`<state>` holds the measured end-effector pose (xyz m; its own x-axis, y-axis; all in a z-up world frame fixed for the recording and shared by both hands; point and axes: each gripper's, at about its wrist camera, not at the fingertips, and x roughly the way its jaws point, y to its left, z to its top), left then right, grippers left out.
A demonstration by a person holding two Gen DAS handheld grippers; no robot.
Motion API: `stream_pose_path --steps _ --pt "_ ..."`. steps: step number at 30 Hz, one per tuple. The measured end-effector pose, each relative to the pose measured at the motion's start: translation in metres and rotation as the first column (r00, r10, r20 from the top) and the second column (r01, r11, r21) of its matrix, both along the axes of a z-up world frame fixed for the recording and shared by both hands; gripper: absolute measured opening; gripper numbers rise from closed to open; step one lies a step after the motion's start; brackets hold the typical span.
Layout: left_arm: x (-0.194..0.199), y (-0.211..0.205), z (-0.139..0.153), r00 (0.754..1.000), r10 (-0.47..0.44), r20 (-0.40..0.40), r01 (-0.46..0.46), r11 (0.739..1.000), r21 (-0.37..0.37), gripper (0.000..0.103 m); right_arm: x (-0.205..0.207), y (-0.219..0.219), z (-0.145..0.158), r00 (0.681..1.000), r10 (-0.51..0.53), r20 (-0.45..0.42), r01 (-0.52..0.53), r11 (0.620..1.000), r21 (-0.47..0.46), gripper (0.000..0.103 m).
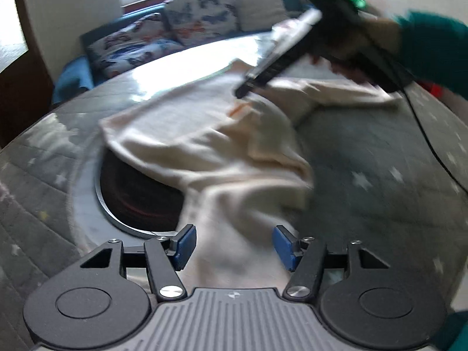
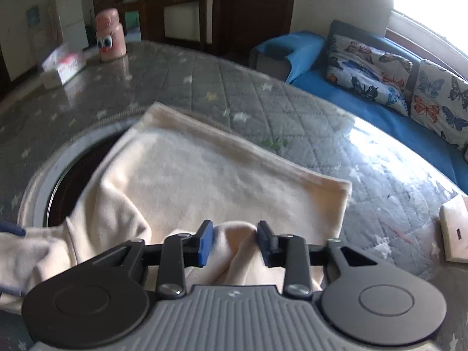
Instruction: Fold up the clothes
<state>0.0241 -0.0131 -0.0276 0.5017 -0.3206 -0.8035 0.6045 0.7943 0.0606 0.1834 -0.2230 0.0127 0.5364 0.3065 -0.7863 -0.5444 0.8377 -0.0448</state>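
Observation:
A cream garment (image 1: 222, 146) lies rumpled on a grey quilted table cover (image 1: 365, 158), partly over a round dark opening (image 1: 137, 193). My left gripper (image 1: 234, 245) is open, its blue pads on either side of the cloth's near edge. The right gripper (image 1: 242, 90) shows in the left wrist view at the cloth's far side. In the right wrist view the garment (image 2: 204, 175) lies mostly flat, and my right gripper (image 2: 234, 242) stands half open with a fold of cloth bulging between its pads; the pads are not pressed together.
A blue sofa (image 2: 336, 87) with butterfly cushions (image 2: 368, 67) stands beyond the table. A pink bottle with eyes (image 2: 109, 38) and a white box (image 2: 63, 65) sit at the table's far corner. A beige wall-plate-like object (image 2: 456, 228) lies at the right edge. A black cable (image 1: 427, 134) trails across the cover.

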Motion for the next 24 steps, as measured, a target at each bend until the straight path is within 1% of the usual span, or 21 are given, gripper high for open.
stream_pose_path --steps 1,2,4,6,9,12,14,15,16,17,18,19,20,22,24 --pt "-0.004 -0.003 -0.003 1.000 -0.004 0.012 0.004 1.000 0.012 0.062 -0.003 0.000 -0.001 1.000 0.001 0.000 -0.001 1.000 -0.009 0.009" --pt "-0.008 -0.005 -0.005 1.000 -0.007 0.023 0.007 1.000 0.024 0.063 -0.006 0.001 -0.002 1.000 0.002 0.001 -0.002 1.000 -0.017 0.008" --pt "-0.010 -0.003 -0.002 1.000 -0.001 0.021 0.001 1.000 0.017 0.063 -0.014 -0.001 0.001 1.000 0.005 0.009 -0.005 1.000 -0.023 0.003" --pt "-0.011 -0.001 0.000 1.000 0.006 0.019 -0.006 1.000 0.010 0.063 -0.026 -0.004 0.009 1.000 0.004 0.027 -0.003 1.000 -0.020 0.001" --pt "-0.022 0.000 0.003 0.999 -0.010 0.037 0.010 1.000 0.017 0.063 -0.050 -0.011 0.025 0.998 0.007 0.067 -0.007 1.000 -0.008 0.000" --pt "-0.030 0.001 -0.002 0.999 -0.016 0.029 0.016 1.000 0.024 0.062 -0.080 -0.014 0.036 0.995 0.022 0.099 -0.020 1.000 -0.016 0.000" --pt "-0.034 0.000 -0.008 1.000 -0.017 0.022 0.016 0.999 0.038 0.054 -0.097 -0.014 0.039 0.993 0.036 0.109 -0.032 0.999 -0.034 0.000" --pt "-0.036 0.000 -0.008 0.999 -0.018 0.033 0.017 0.999 0.045 0.052 -0.107 -0.014 0.041 0.992 0.047 0.113 -0.042 0.998 -0.048 0.000" --pt "-0.038 0.000 -0.008 0.999 -0.020 0.044 0.018 0.999 0.051 0.044 -0.111 -0.013 0.041 0.993 0.050 0.111 -0.044 0.998 -0.054 0.000" --pt "-0.040 0.000 -0.008 0.998 -0.021 0.056 0.018 0.998 0.058 0.031 -0.115 -0.012 0.042 0.993 0.053 0.109 -0.046 0.997 -0.061 0.001" --pt "-0.042 0.000 -0.008 0.997 -0.023 0.067 0.019 0.998 0.064 0.024 -0.119 -0.011 0.043 0.993 0.055 0.106 -0.048 0.997 -0.067 0.002" --pt "-0.044 0.000 -0.008 0.997 -0.025 0.079 0.019 0.997 0.071 0.018 -0.121 -0.008 0.042 0.992 0.057 0.109 -0.049 0.996 -0.069 0.005" --pt "-0.046 0.000 -0.008 0.996 -0.026 0.090 0.019 0.997 0.078 0.014 -0.123 -0.005 0.042 0.992 0.058 0.112 -0.050 0.996 -0.071 0.007" --pt "-0.048 0.009 -0.003 0.994 -0.002 0.105 -0.006 0.997 0.083 0.011 -0.124 0.000 0.040 0.991 0.060 0.118 -0.053 0.996 -0.069 0.012" --pt "-0.048 0.023 0.005 0.989 0.037 0.141 -0.050 0.994 0.094 0.011 -0.118 0.002 0.036 0.992 0.046 0.116 -0.039 0.998 -0.054 0.015"
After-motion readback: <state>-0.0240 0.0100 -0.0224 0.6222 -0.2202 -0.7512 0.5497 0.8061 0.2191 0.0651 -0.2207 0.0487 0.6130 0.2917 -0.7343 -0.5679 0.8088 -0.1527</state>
